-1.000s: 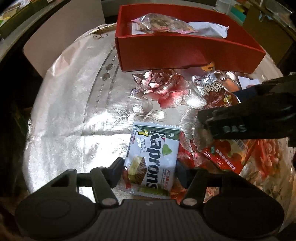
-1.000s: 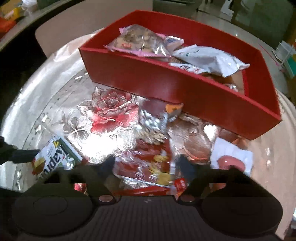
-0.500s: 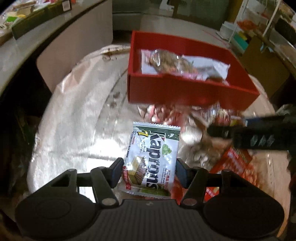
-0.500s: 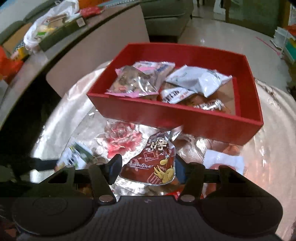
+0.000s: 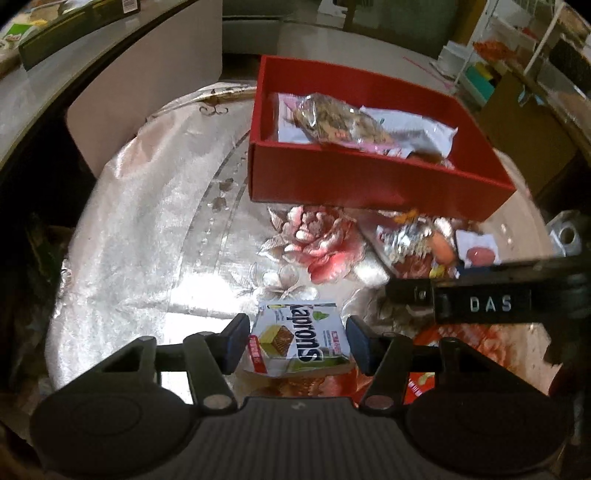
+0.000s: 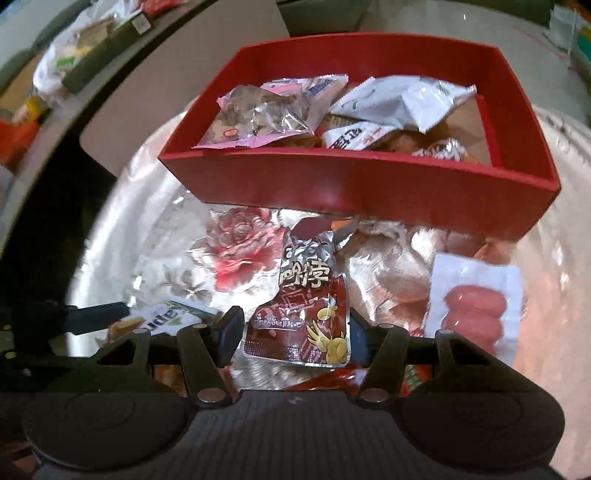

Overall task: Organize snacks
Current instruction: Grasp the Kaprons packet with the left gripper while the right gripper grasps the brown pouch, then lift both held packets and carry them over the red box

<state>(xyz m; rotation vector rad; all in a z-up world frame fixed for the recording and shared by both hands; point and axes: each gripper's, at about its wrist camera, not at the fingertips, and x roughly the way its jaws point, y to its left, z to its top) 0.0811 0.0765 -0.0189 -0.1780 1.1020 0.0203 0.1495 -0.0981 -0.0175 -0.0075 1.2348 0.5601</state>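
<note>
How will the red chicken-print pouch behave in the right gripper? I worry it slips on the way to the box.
The red pouch looks thin and floppy, its top likely to droop. Its glossy foil may slide between the right gripper pads. Probably light.

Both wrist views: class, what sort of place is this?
Probably a home living or dining room: a round table under a shiny floral tablecloth, a red box of snack packets, a sofa behind.

A plain red box (image 6: 369,184) sits on a silvery tabletop (image 5: 147,229) patterned with pink-red roses. Before the box lie a white-and-green wafer packet (image 5: 301,338), a dark-red-and-silver pouch (image 6: 306,306) with yellow chicks, and pink sausages (image 6: 474,314).
</note>
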